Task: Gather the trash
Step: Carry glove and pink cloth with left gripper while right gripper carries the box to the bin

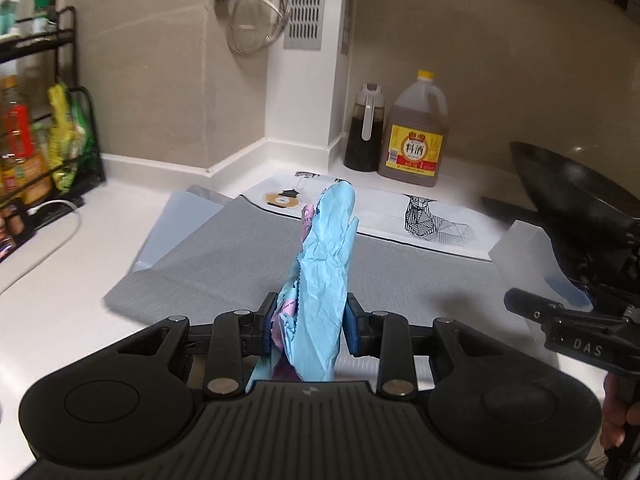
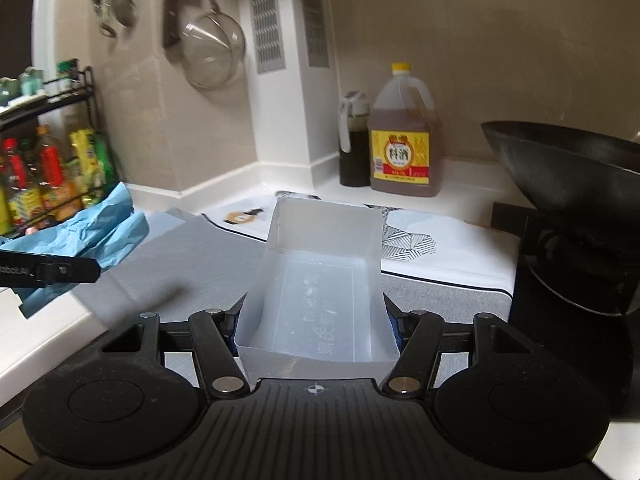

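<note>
Two pieces of trash are in my grippers, one in each. My left gripper (image 1: 307, 330) is clamped on a crumpled blue glove (image 1: 324, 280) with a bit of pink wrapper (image 1: 307, 216) beside it. The glove's long axis runs away from me, its tip pointing toward the corner of the wall, above the grey mat (image 1: 224, 264). Its lower end goes under the gripper body, so I cannot see it. My right gripper (image 2: 314, 322) squeezes a clear plastic box (image 2: 320, 276) by its two side walls. The box's long axis also points forward and its open side faces up. The raised letters on its bottom are hard to read. A black wok (image 2: 568, 168) at the right is cut off by the frame
</note>
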`<state>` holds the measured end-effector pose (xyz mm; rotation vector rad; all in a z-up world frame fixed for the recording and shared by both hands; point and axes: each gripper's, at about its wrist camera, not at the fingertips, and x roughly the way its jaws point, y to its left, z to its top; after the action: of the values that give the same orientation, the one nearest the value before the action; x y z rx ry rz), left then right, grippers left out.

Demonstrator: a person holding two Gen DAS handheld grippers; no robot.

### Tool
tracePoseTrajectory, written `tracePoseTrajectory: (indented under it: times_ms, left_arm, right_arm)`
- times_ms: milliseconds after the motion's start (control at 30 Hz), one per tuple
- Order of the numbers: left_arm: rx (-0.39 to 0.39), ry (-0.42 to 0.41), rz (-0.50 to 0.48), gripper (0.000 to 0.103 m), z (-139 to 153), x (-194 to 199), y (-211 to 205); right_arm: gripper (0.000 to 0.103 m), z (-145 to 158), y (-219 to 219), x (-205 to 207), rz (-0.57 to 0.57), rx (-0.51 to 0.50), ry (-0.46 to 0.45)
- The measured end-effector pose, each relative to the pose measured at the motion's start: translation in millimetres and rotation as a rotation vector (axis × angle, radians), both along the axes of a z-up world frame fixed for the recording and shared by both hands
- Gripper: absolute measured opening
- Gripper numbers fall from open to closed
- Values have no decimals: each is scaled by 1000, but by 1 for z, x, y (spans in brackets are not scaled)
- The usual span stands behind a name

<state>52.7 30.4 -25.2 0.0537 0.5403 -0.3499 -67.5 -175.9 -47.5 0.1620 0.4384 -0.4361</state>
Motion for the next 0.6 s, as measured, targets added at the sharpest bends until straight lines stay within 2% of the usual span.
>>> tracePoseTrajectory:
  times_ms: [167, 300, 400, 600]
  left_arm:
    - [15, -22, 22, 36, 0, -59, 32]
    - [38, -6, 54, 36, -9, -102, 57]
    - [75, 22, 80, 36, -24, -127, 72]
    - [64, 111, 144, 36, -59, -153, 93]
  right_arm:
    - [63, 7, 30, -28, 82, -44, -24]
    - [64, 4, 58, -42, 178, -42, -10]
    - [64, -4, 79, -49, 245, -32, 15]
    - [64, -34, 117, -61, 340, -10, 103]
